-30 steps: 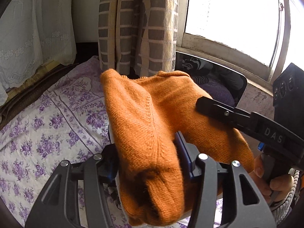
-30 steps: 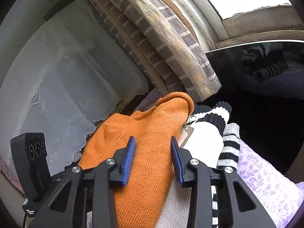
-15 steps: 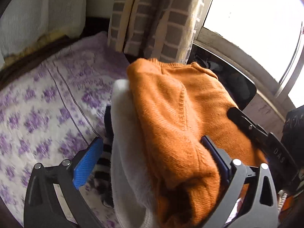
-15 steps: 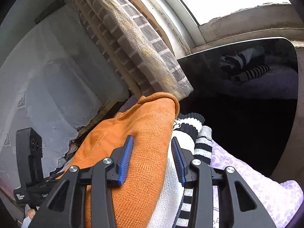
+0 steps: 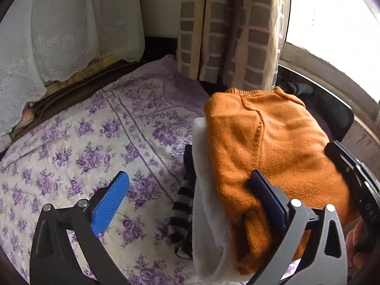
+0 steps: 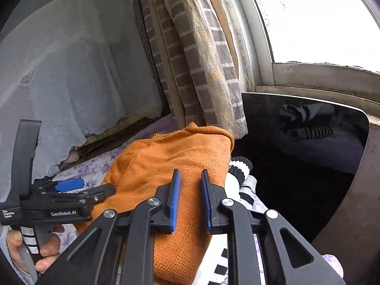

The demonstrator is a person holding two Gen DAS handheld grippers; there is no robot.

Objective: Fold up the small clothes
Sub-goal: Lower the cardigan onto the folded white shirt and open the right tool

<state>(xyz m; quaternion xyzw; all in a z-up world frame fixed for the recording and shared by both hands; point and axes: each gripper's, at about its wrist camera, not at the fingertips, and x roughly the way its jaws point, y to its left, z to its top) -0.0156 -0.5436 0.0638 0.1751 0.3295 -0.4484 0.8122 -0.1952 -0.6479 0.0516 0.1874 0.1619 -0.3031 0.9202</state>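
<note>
Releasing is what just happened on the left: a second ago the left gripper [image 5: 190, 197] was clamped on the folded orange knit sweater [image 5: 268, 152], now its fingers are spread wide, the blue left pad [image 5: 110, 205] out over the purple floral bedsheet [image 5: 83, 142], the right finger still touching the sweater's near edge. The sweater now lies on top of a folded white fuzzy garment [image 5: 205, 213] and a black-and-white striped piece [image 5: 181, 204], stacked on the sheet near the dark glossy panel [image 6: 308, 166] under the window. My read: this fold is done, item placed on the pile, next garment probably due. The right gripper [image 6: 190, 201] sits over the sweater, jaws narrow with a visible gap; whether they pinch any knit, cannot tell. It looks slightly wider 1 s ago, hardly moved since. The left wrist view shows the white layer's thickness and the bare sheet to the left, which the right view lacks. The right wrist view shows the striped cuffs [image 6: 239, 168] poking out the far side, the left gripper from outside [image 6: 68, 190] with the hand [image 6: 28, 251] on its handle, and a reflection of striped clothes in the panel.
</note>
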